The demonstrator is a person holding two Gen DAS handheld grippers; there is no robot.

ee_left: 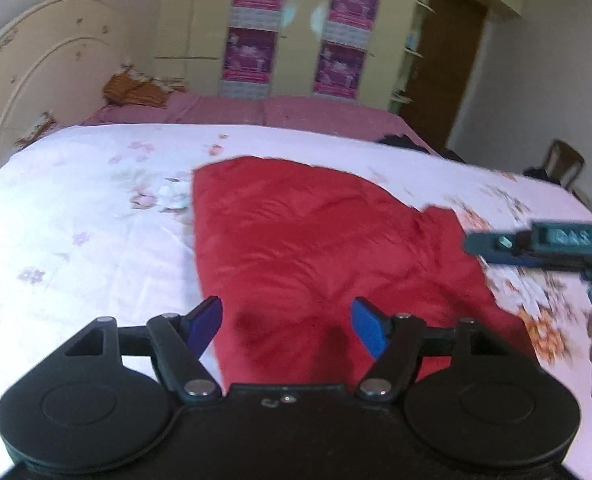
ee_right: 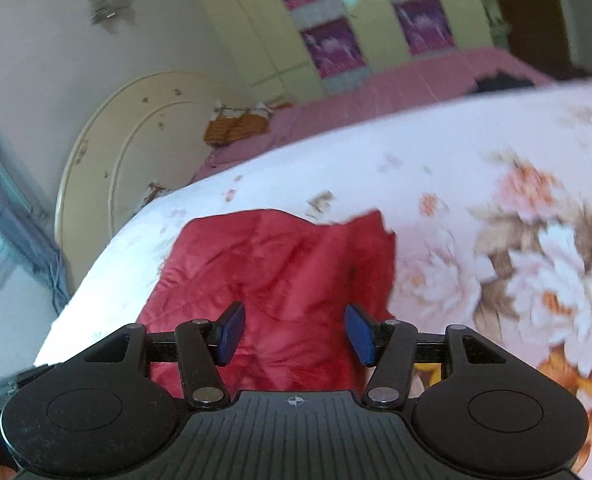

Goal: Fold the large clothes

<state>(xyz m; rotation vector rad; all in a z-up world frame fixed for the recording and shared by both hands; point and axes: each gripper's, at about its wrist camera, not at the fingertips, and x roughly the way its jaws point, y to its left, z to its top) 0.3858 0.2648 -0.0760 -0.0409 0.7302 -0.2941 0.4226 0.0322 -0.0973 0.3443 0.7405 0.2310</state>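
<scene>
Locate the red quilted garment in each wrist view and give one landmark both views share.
Left wrist view: the red quilted garment lies centre frame on the floral bedspread, running down behind the black claw.
Right wrist view: the same garment sits lower centre, left of the big printed flowers.
Shared landmark: the cream arched headboard, at the left in both views.

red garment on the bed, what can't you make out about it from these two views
- Near edge of the red garment: hidden in both wrist views behind each tool's black body.
- Garment type: seams and fastenings lost to motion blur; a flap at its far right shows, collar or sleeve unclear.
- Right tool: cut off by the left wrist view's right edge.
- Dark item at the bed's far side: too small.
</scene>
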